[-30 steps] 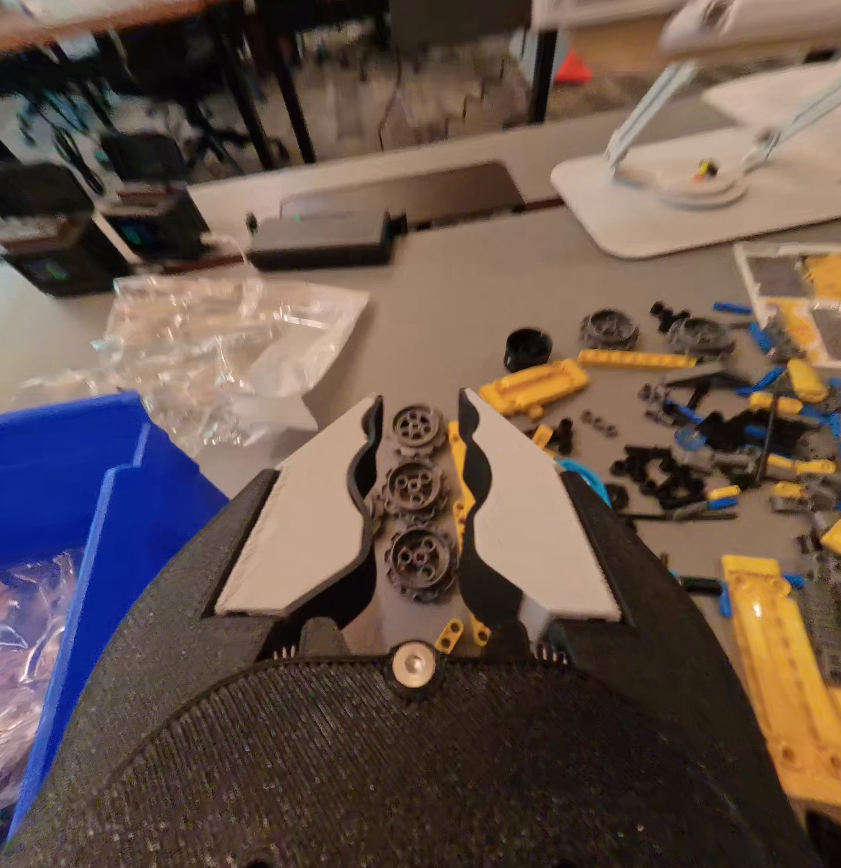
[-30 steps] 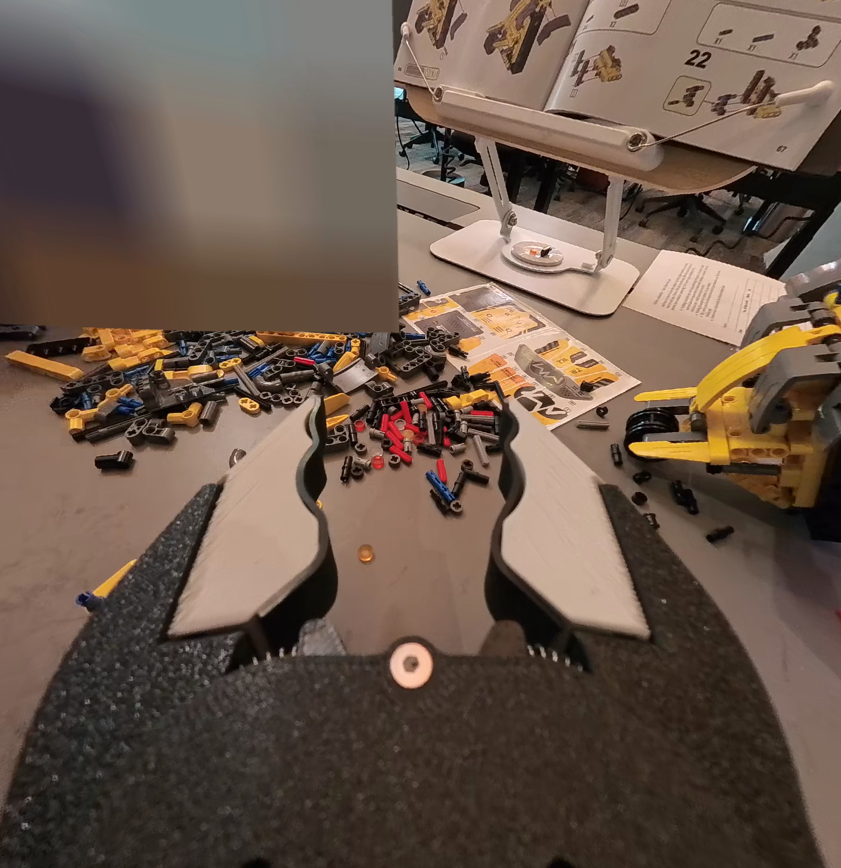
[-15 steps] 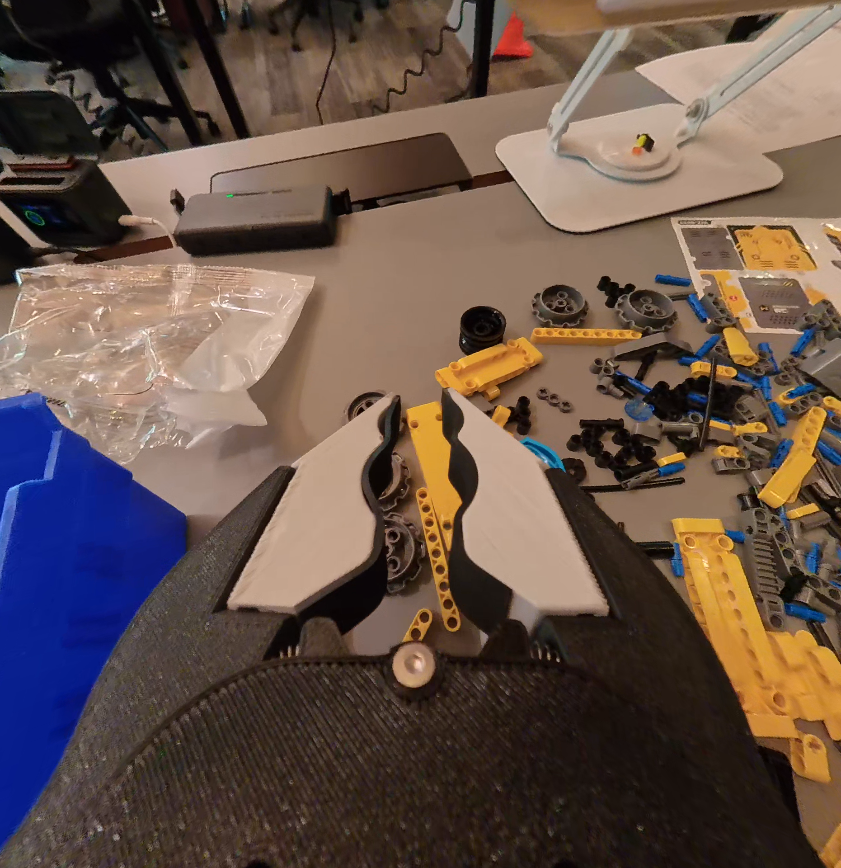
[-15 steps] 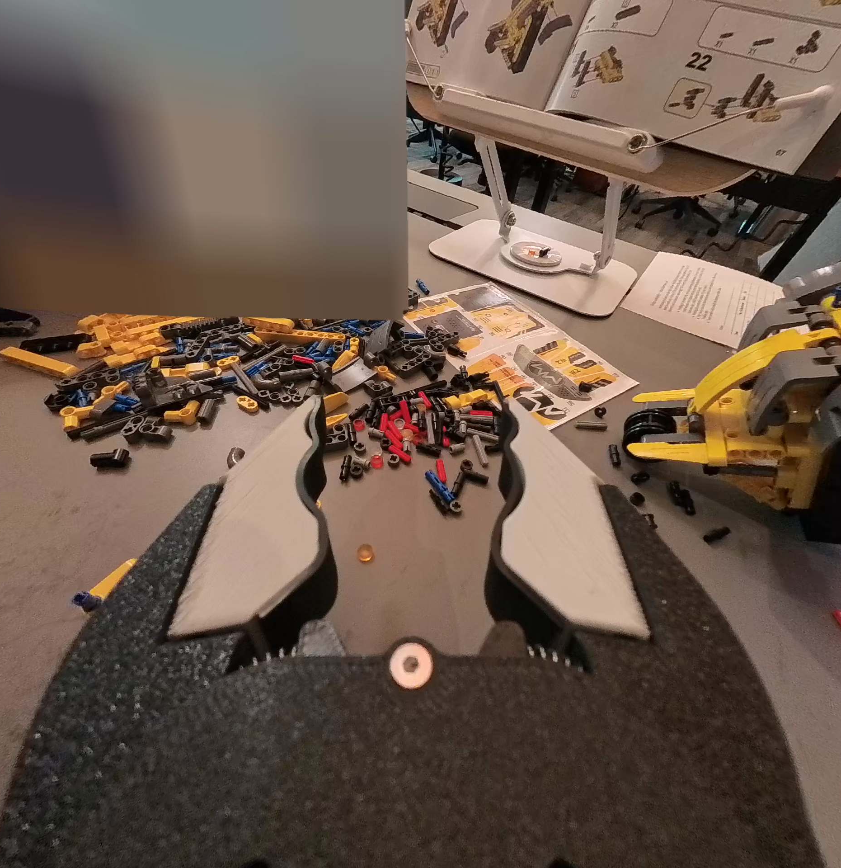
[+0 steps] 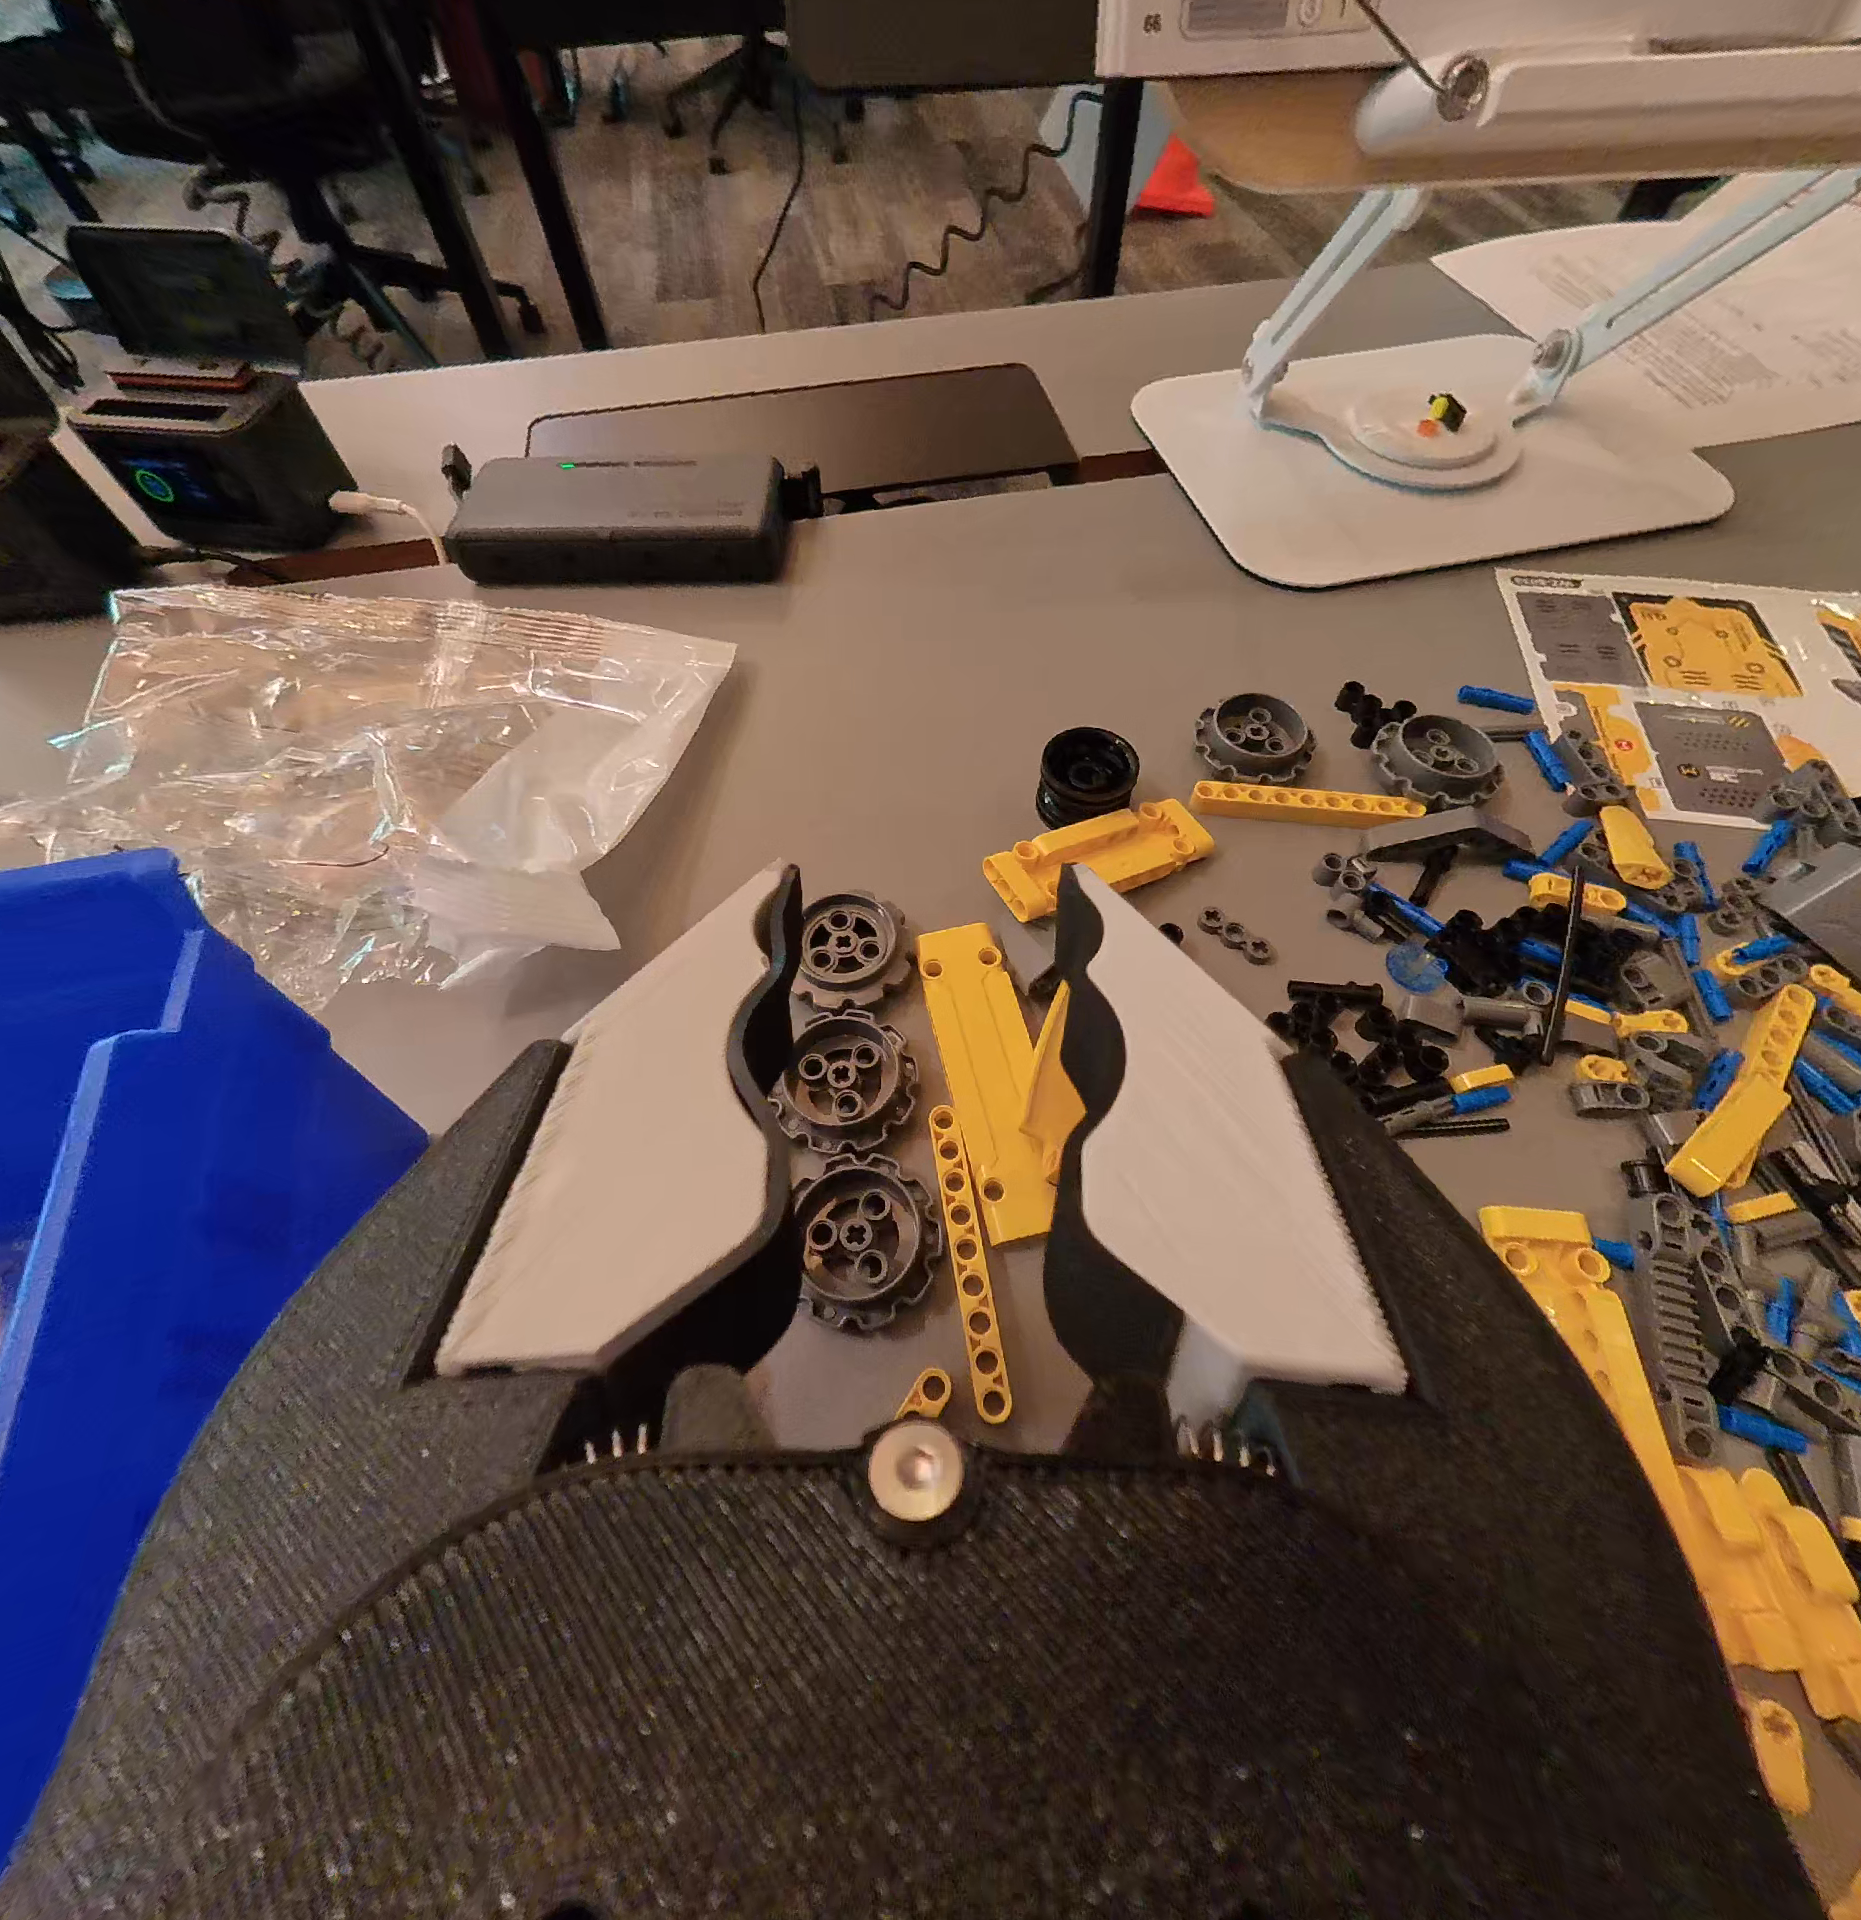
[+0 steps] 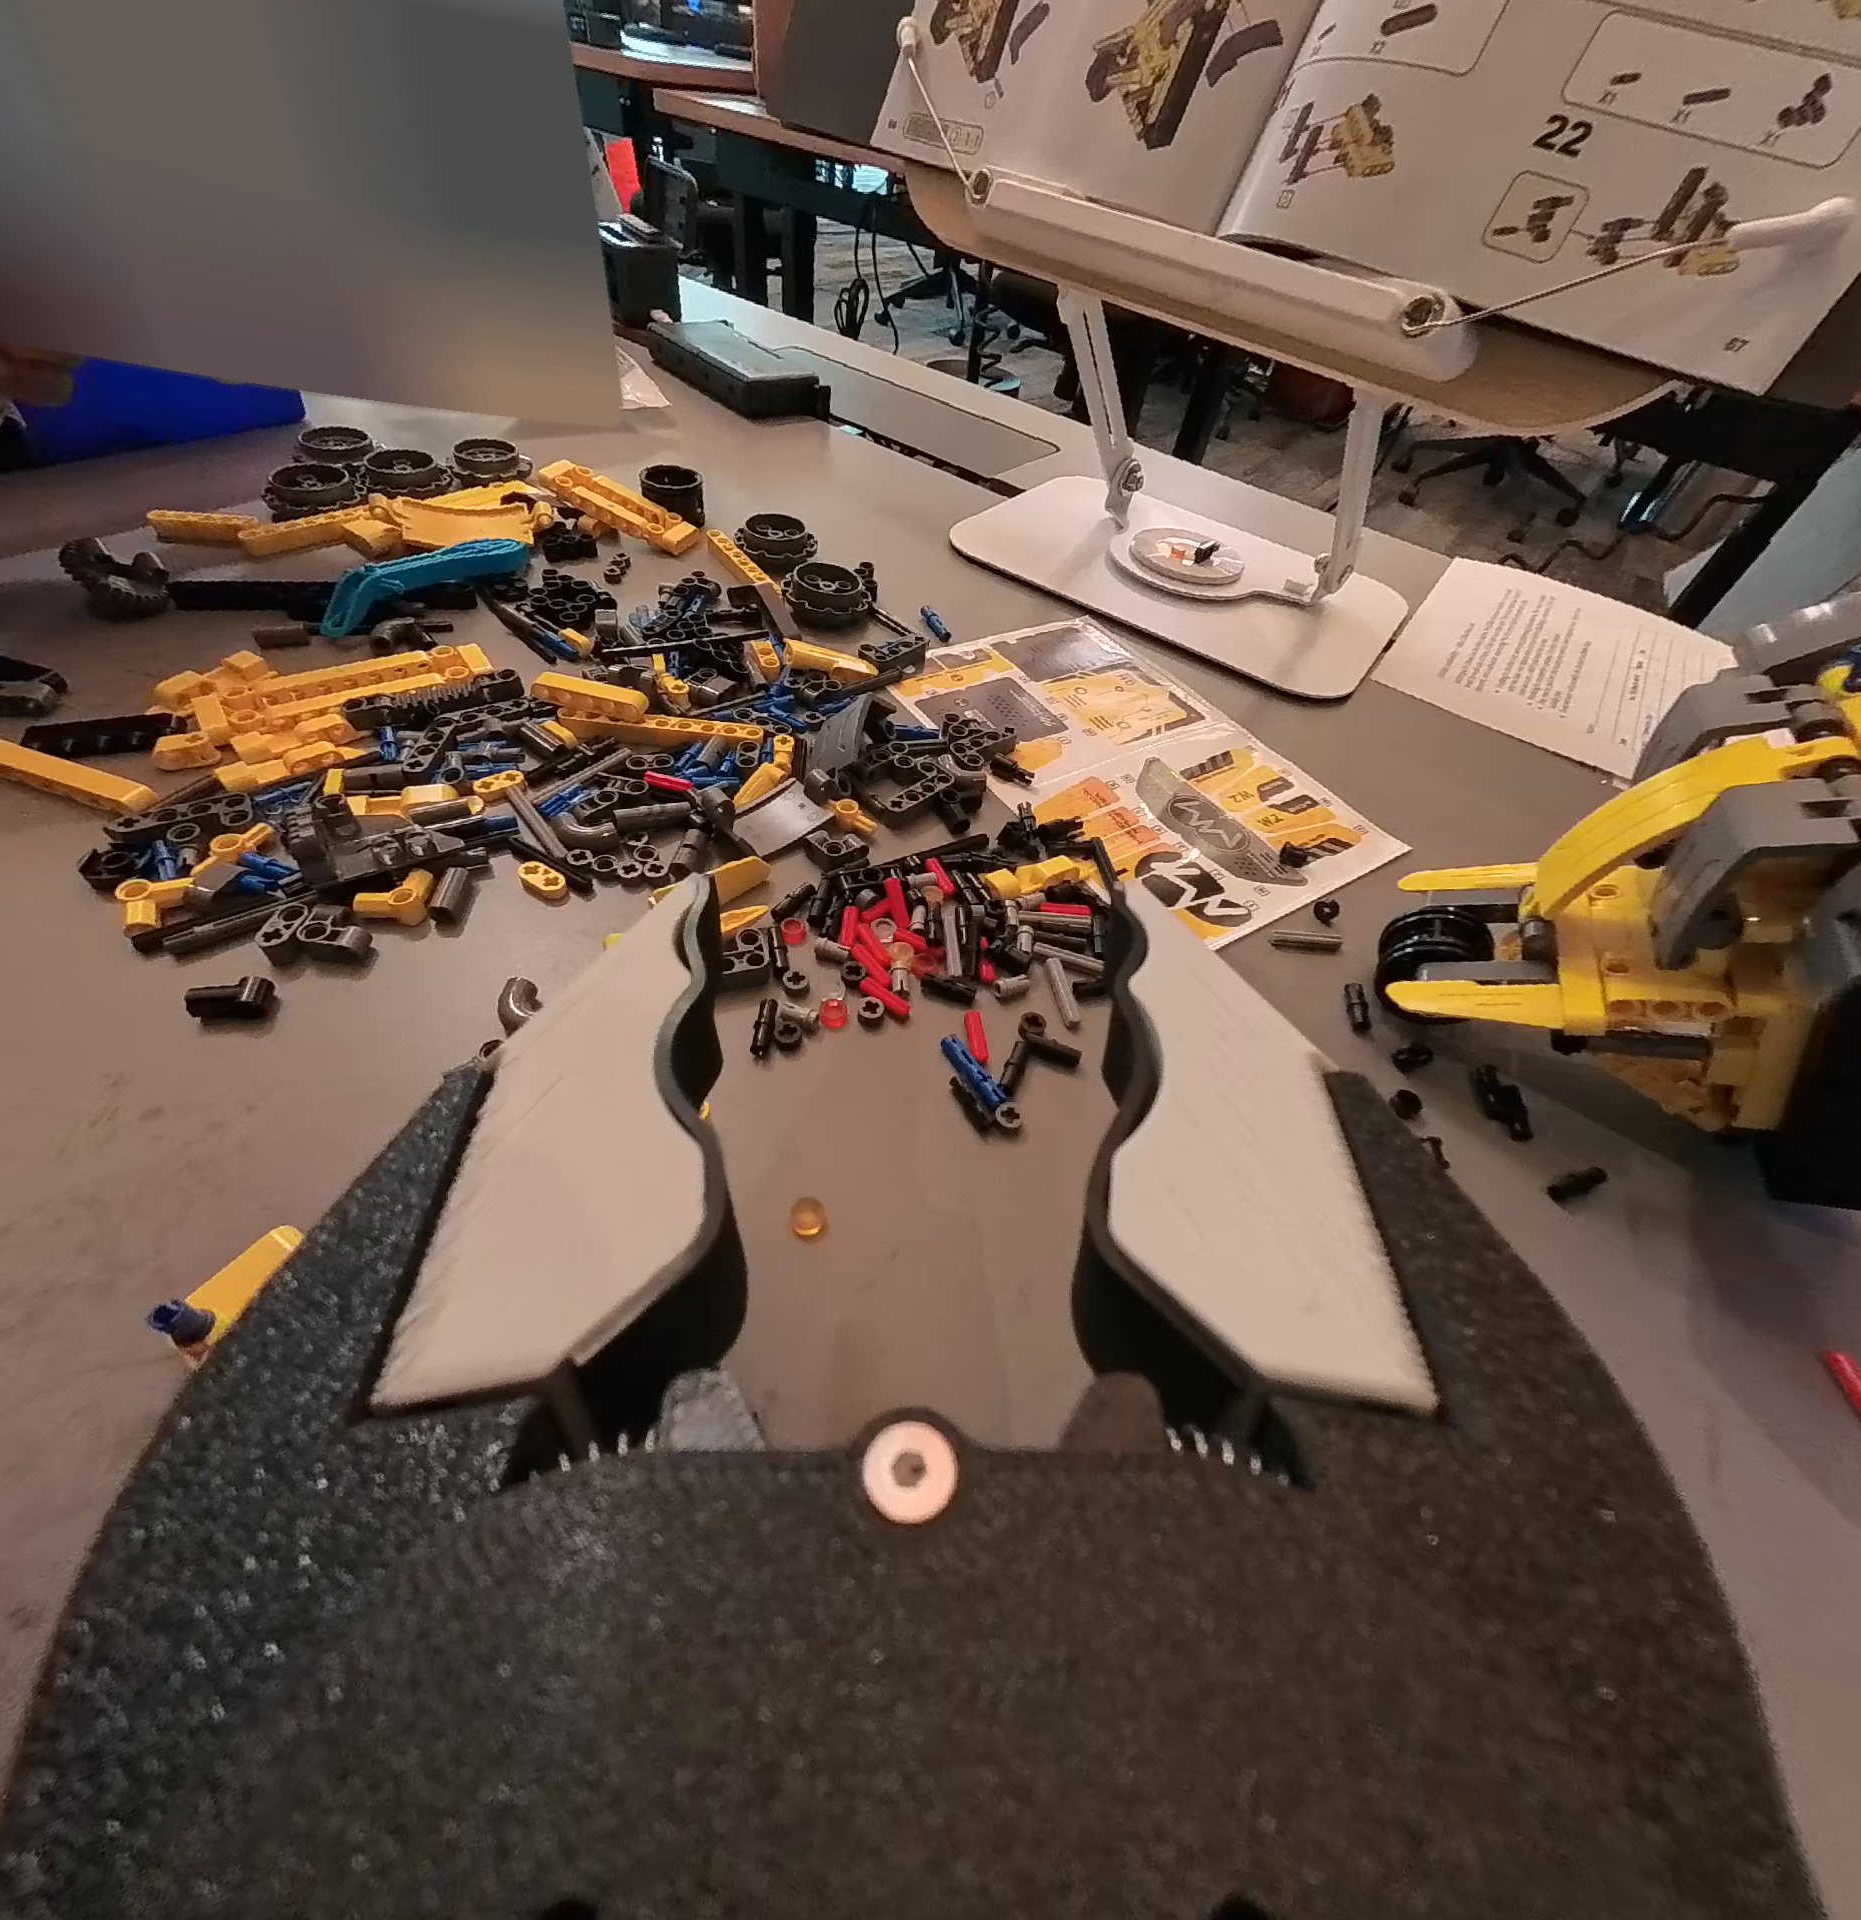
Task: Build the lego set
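My left gripper point(image 5: 926, 878) is open and empty, low over the grey table. Between its fingers lie three dark grey sprocket wheels point(image 5: 848, 1081) in a row, a yellow panel point(image 5: 983, 1049) and a long thin yellow beam point(image 5: 967, 1257). A small yellow pointed piece point(image 5: 1051, 1081) rests against the right finger's inner side. My right gripper point(image 6: 915, 888) is open and empty, with an orange round stud point(image 6: 807, 1218) on the table between its fingers. A pile of red, black and grey pins point(image 6: 926, 945) lies just beyond its tips. The half-built yellow and grey model point(image 6: 1695, 966) stands to its right.
A blue bin point(image 5: 126, 1143) and clear plastic bags point(image 5: 365, 748) are left of the left gripper. Loose yellow, black and blue parts point(image 6: 438, 748) spread across the table. A sticker sheet point(image 6: 1134, 769) lies past the pins. A white book stand point(image 6: 1196, 582) holds the open manual point(image 6: 1425, 125). The tips of one gripper are about 40 cm away from the tips of the other.
My left gripper narrowed over the yellow panel half a second ago and has now opened wider, shifted back so the three wheels show again. The right gripper has barely moved.
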Action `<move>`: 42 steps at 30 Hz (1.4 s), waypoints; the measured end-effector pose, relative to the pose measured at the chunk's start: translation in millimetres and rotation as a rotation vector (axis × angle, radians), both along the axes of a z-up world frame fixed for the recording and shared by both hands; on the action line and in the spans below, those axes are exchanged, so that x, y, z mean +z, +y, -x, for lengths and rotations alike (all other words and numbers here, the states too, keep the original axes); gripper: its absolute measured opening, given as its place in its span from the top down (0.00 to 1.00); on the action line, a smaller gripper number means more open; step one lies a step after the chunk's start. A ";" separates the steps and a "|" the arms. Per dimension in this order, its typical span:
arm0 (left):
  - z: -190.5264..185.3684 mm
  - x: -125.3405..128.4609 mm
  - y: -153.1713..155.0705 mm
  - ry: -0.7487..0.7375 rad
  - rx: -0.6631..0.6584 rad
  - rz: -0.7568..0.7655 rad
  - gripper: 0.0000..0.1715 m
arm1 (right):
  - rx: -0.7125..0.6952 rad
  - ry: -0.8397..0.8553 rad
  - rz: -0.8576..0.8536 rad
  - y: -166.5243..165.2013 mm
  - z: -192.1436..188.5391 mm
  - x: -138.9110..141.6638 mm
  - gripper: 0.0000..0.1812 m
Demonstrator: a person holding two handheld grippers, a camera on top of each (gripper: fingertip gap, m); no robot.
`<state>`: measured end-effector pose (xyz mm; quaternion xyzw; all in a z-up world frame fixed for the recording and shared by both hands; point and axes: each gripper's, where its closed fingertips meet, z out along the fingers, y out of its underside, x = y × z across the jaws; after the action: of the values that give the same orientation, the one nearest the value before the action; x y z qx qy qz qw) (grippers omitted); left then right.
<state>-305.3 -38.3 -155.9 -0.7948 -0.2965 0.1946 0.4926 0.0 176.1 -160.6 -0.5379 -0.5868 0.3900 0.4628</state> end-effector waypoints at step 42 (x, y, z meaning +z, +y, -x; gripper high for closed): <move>-27.3 27.9 22.3 0.138 -0.147 -0.084 0.88 | 0.008 0.002 -0.059 -5.9 -0.4 -0.2 0.62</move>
<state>-278.0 -16.1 -128.0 -0.7777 -0.2106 0.1995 0.5577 0.4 170.2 -160.7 -0.5213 -0.5997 0.3748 0.4777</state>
